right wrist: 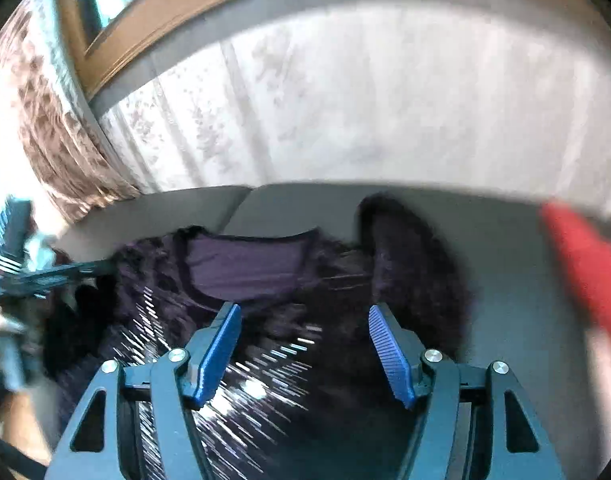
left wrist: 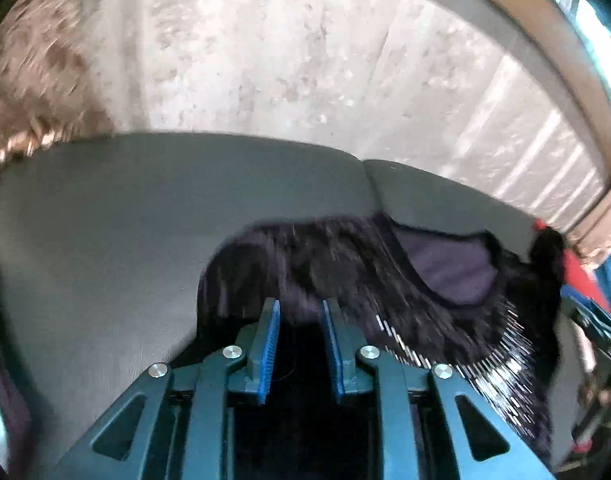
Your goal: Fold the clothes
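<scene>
One dark garment (left wrist: 345,272) is seen spread across the grey sofa (left wrist: 105,240), a black-purple top with a fuzzy pile, and it is streaked with bright sequin glints along its lower part, smeared by motion blur. A scooped neckline is shown, with smooth purple lining (left wrist: 453,268) exposed inside it. In the right wrist view the same garment (right wrist: 265,320) is found lying under the tool, one sleeve (right wrist: 409,248) folded up against the sofa's back cushion (right wrist: 305,208). Two tools are counted. The left hand-held gripper (left wrist: 299,308) is narrowed to a small gap, its blue pads (left wrist: 270,344) set at the garment's edge; whether cloth is actually pinched cannot be told. The right hand-held gripper (right wrist: 303,316) is spread wide above the fabric, nothing gripped between its blue pads (right wrist: 389,352). One red item (right wrist: 585,264) is glimpsed on the seat to the right, blurred. Pale curtains (right wrist: 345,100) are hung behind the sofa.
</scene>
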### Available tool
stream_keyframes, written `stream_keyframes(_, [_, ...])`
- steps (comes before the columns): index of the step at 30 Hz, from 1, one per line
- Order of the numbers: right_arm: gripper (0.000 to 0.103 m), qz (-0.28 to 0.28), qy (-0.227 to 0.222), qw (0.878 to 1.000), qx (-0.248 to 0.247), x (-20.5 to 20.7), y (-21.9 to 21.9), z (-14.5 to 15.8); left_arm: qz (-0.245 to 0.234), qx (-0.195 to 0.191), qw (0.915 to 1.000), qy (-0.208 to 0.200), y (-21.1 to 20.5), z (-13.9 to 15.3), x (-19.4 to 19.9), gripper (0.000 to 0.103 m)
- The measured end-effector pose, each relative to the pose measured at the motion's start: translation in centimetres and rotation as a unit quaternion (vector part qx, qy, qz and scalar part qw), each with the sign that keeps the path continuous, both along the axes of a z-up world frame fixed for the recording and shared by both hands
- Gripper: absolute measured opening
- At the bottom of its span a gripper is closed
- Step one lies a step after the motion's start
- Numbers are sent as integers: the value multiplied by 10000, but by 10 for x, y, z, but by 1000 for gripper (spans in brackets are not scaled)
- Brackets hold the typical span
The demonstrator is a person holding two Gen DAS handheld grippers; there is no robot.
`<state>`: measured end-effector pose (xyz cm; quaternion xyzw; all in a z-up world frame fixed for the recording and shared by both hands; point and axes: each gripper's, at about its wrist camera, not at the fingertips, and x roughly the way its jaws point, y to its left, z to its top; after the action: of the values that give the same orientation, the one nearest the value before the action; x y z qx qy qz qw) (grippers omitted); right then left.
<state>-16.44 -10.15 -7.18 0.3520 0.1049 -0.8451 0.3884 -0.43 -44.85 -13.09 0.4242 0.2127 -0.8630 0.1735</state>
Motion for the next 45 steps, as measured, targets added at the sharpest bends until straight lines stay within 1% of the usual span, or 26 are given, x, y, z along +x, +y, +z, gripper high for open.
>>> stream_keyframes(2, [68, 18, 475, 9984, 318, 11, 4, 6, 83, 144, 9998, 99, 6, -1, 29, 22])
stream_keyframes(3, [69, 23, 589, 9973, 441, 14, 4, 7, 125, 217, 9996, 148, 10, -2, 44, 22])
stream_keyframes(4, [69, 23, 616, 9966, 540, 13, 3, 4, 166, 289, 9992, 198, 13, -2, 59, 22])
stream_keyframes(6, [69, -265, 735, 9929, 895, 3, -2, -3, 250, 433, 9983, 297, 19, -3, 88, 22])
stream_keyframes(8, [69, -596, 577, 9905, 1101, -15, -1, -15, 333, 577, 9970, 396, 26, -4, 117, 22])
stream_keyframes(9, [64, -738, 464, 9885, 1237, -26, -1, -23, 374, 649, 9962, 445, 29, -5, 132, 22])
stream_keyframes(10, [52, -881, 351, 9860, 1372, -36, -2, -31, 401, 684, 9959, 444, 32, -6, 143, 22])
stream_keyframes(11, [11, -1022, 238, 9830, 1506, -46, -2, -38, 406, 662, 9963, 364, 34, -9, 148, 22])
stream_keyframes(12, [6, -1164, 125, 9795, 1640, -57, -2, -46, 410, 639, 9967, 285, 36, -11, 154, 22])
stream_keyframes(13, [6, -1383, -20, 9793, 1479, -65, 7, -43, 424, 621, 9969, 223, 38, -14, 159, 22])
stream_keyframes(15, [6, -1833, -150, 9786, 922, -73, 34, -22, 477, 732, 9958, 270, 40, -16, 168, 22])
stream_keyframes(17, [6, -2250, -103, 9728, 533, -77, 61, 0, 487, 968, 9933, 413, 41, -17, 174, 22])
stream_keyframes(19, [8, -2691, -226, 9622, 355, -83, 90, 13, 410, 1072, 9922, 492, 46, -17, 175, 22])
stream_keyframes(22, [22, -3107, -232, 9490, 479, -80, 126, 23, 232, 1146, 9916, 561, 55, -16, 174, 22])
stream_keyframes(23, [47, -3217, -210, 9451, 530, -77, 137, 26, 179, 1177, 9912, 573, 59, -16, 174, 22])
stream_keyframes(24, [68, -3151, -284, 9473, 492, -69, 148, 27, 135, 1219, 9908, 569, 62, -17, 176, 22])
stream_keyframes(25, [73, -3033, -364, 9514, 383, -60, 155, 28, 92, 1260, 9904, 565, 66, -18, 177, 22])
stream_keyframes(28, [72, -2225, -761, 9719, 61, -11, 168, 24, 11, 1351, 9894, 526, 76, -24, 187, 22])
stream_keyframes(30, [72, -1498, -1420, 9781, -275, 23, 168, 12, -51, 1484, 9874, 548, 82, -29, 193, 22])
stream_keyframes(34, [72, -542, -2074, 9766, -186, 93, 151, -13, -221, 1777, 9819, 620, 94, -39, 196, 23])
stream_keyframes(38, [72, -215, -2311, 9720, -358, 127, 125, -31, -494, 1978, 9764, 712, 105, -40, 181, 26])
stream_keyframes(40, [67, -284, -2250, 9738, -154, 132, 111, -40, -615, 1998, 9754, 702, 112, -41, 173, 26])
stream_keyframes(41, [32, -211, -1956, 9805, -2, 139, 105, -36, -658, 1938, 9767, 641, 116, -42, 168, 26])
stream_keyframes(42, [10, -128, -1885, 9819, 142, 143, 99, -36, -701, 1877, 9780, 580, 121, -43, 163, 24])
stream_keyframes(43, [10, -148, -1861, 9822, 194, 143, 97, -37, -734, 1823, 9790, 542, 124, -43, 159, 23])
stream_keyframes(45, [9, -49, -1624, 9862, 315, 144, 96, -30, -770, 1734, 9804, 534, 128, -42, 155, 13])
